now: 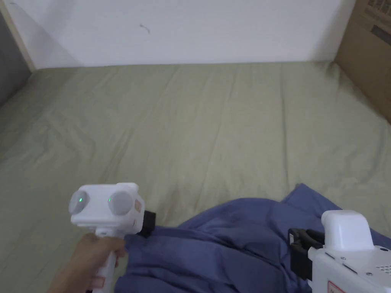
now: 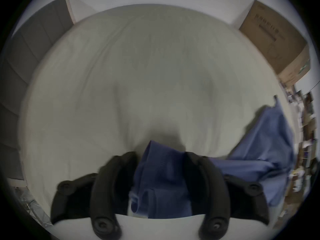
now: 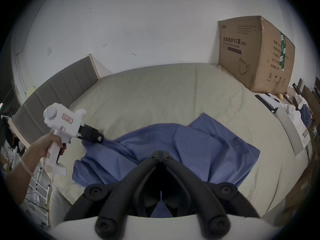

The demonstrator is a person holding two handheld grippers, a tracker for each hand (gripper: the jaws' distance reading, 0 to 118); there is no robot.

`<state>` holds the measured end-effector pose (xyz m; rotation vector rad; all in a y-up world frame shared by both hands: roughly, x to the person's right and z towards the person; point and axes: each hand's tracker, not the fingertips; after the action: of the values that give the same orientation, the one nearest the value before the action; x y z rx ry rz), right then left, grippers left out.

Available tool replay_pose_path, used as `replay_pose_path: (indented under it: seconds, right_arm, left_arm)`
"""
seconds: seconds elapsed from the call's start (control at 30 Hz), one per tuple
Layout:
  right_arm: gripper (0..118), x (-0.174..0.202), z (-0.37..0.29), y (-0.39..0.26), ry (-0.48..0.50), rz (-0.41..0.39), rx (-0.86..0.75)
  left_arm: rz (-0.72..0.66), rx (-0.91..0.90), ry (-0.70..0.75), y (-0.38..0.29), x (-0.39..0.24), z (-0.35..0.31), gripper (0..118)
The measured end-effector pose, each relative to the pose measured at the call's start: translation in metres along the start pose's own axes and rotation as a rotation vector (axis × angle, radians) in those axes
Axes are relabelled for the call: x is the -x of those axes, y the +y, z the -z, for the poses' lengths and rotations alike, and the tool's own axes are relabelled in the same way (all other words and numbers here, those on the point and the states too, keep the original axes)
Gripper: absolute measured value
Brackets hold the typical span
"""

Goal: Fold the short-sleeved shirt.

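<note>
Shirt [image 1: 229,244] crumpled on bed [image 1: 191,126], blue, soft, heaped at near edge, far from cardboard box [image 3: 256,53]. Left tool [image 2: 161,171] at shirt's left corner, fold of cloth between jaws; grip looks clamped, pressure not certain. Right tool [image 3: 161,152] closed on nothing visible, poised above shirt's middle. Long axis roughly left to right; likely needs spreading flat before folding.

The left gripper [image 2: 160,164], held by a bare left hand [image 1: 93,253] at the handle, has its jaws apart with blue cloth between them, while the right gripper [image 3: 161,154] has its jaw tips pressed together over the cloth.
</note>
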<state>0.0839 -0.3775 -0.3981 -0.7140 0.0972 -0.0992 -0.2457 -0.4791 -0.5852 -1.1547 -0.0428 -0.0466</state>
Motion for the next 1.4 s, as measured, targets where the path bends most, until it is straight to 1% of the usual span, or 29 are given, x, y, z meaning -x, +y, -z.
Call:
replay_pose_path:
  seconds: [0.03,0.07,0.1,0.13,0.23,0.37,0.43,0.47,0.5,0.53,0.6,0.63,0.7,0.8,0.83,0.9,0.97,1.0,1.03,1.07,1.13,1.17,1.2,1.23,1.27,1.3,1.33,1.37,1.4]
  right_arm:
    - [0,-0.002,0.002,-0.001,-0.004,0.002,0.005]
    - [0,-0.005,0.004,-0.001,-0.010,0.007,0.011]
    - [0,-0.008,0.006,-0.001,-0.014,0.012,0.019]
    - [0,-0.011,0.008,-0.002,-0.017,0.017,0.026]
    - [0,-0.018,0.007,-0.003,-0.021,0.034,0.035]
    - [0,-0.030,0.007,0.003,-0.005,0.033,0.042]
    - [0,-0.035,0.012,0.014,0.019,0.014,0.042]
    - [0,-0.036,0.017,0.023,0.063,-0.020,0.042]
    - [12,-0.036,0.024,0.032,0.100,-0.051,0.055]
    - [37,-0.036,0.033,0.042,0.136,-0.081,0.079]
    - [100,-0.032,0.056,0.061,0.156,-0.155,0.131]
    - [109,-0.028,0.073,0.070,0.159,-0.190,0.135]
    - [108,-0.022,0.104,0.088,0.172,-0.279,0.148]
    - [107,-0.007,0.161,0.107,0.144,-0.401,0.280]
    - [107,-0.003,0.177,0.109,0.163,-0.440,0.309]
    - [106,0.005,0.212,0.108,0.193,-0.492,0.377]
    - [105,0.010,0.243,0.101,0.190,-0.515,0.499]
    - [100,0.013,0.258,0.093,0.190,-0.539,0.571]
    - [91,0.015,0.267,0.085,0.184,-0.559,0.616]
    - [84,0.019,0.267,0.077,0.146,-0.576,0.571]
    - [82,0.023,0.260,0.087,0.165,-0.609,0.574]
    - [71,0.023,0.253,0.092,0.180,-0.614,0.575]
    - [48,0.024,0.250,0.093,0.172,-0.629,0.568]
    - [17,0.026,0.248,0.092,0.141,-0.657,0.545]
    - [0,0.028,0.248,0.089,0.102,-0.684,0.536]
    - [0,0.030,0.248,0.084,0.143,-0.668,0.560]
    - [0,0.032,0.248,0.081,0.129,-0.716,0.552]
    - [0,0.034,0.247,0.082,0.125,-0.698,0.547]
    - [0,0.033,0.245,0.087,0.119,-0.655,0.548]
  left_arm:
    - [0.004,-0.020,-0.018,-0.001,-0.001,-0.006,46]
    - [-0.002,0.010,-0.023,0.000,-0.003,-0.009,37]
    - [-0.003,0.008,0.003,0.003,-0.004,-0.011,10]
    - [-0.012,0.012,0.003,0.001,-0.005,-0.012,1]
    - [-0.021,0.023,-0.013,0.001,-0.005,-0.013,1]
    - [-0.039,-0.014,-0.061,0.000,0.001,-0.040,1]
    - [-0.039,-0.051,-0.080,-0.006,0.004,-0.060,1]
    - [-0.035,-0.067,-0.086,-0.009,0.005,-0.068,1]
    - [-0.030,-0.076,-0.093,-0.012,0.007,-0.075,1]
    - [-0.027,-0.083,-0.096,-0.014,0.008,-0.079,1]
    - [-0.027,-0.091,-0.096,-0.017,0.011,-0.088,1]
    - [-0.024,-0.099,-0.099,-0.019,0.012,-0.092,1]
    - [-0.022,-0.104,-0.104,-0.022,0.012,-0.096,1]
    - [-0.004,-0.108,-0.103,-0.025,0.009,-0.098,1]
    - [0.003,-0.107,-0.102,-0.025,0.008,-0.098,1]
    - [0.005,-0.102,-0.106,-0.026,0.010,-0.096,1]
    - [-0.004,-0.091,-0.105,-0.025,0.011,-0.092,1]
    - [-0.008,-0.087,-0.107,-0.025,0.013,-0.090,1]
    - [-0.015,-0.079,-0.108,-0.025,0.014,-0.090,1]
    - [-0.020,-0.079,-0.110,-0.025,0.014,-0.089,1]
    - [-0.020,-0.074,-0.111,-0.025,0.014,-0.088,1]
    - [-0.017,-0.073,-0.109,-0.026,0.014,-0.088,1]
    - [-0.014,-0.073,-0.106,-0.026,0.012,-0.089,1]
    - [-0.015,-0.072,-0.103,-0.026,0.012,-0.089,1]
    - [-0.017,-0.073,-0.102,-0.027,0.012,-0.090,1]
    - [-0.022,-0.076,-0.102,-0.027,0.012,-0.091,1]
    - [-0.028,-0.073,-0.102,-0.027,0.012,-0.091,1]
    - [-0.032,-0.073,-0.104,-0.027,0.013,-0.094,1]
    - [-0.032,-0.077,-0.106,-0.027,0.013,-0.096,1]
